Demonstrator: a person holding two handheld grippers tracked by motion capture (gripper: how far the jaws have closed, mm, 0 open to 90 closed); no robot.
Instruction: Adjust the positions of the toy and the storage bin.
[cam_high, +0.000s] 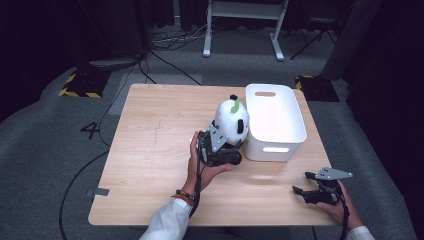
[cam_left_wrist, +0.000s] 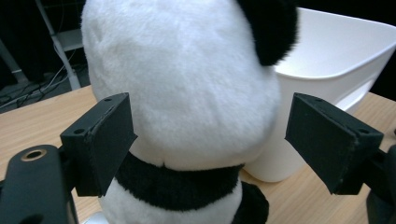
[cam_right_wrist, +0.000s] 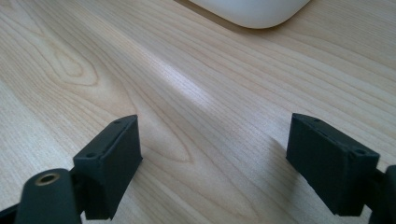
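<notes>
While the right tongs rest wide apart with nothing between them at the near right edge of the wooden surface, the left tongs stand apart around the plush panda, which stands upright just beside the white bin farther back.

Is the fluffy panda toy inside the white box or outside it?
Outside. The black-and-white plush panda sits upright on the wooden table, beside the white plastic bin.

The left gripper hides the plush panda's lower body.
</notes>
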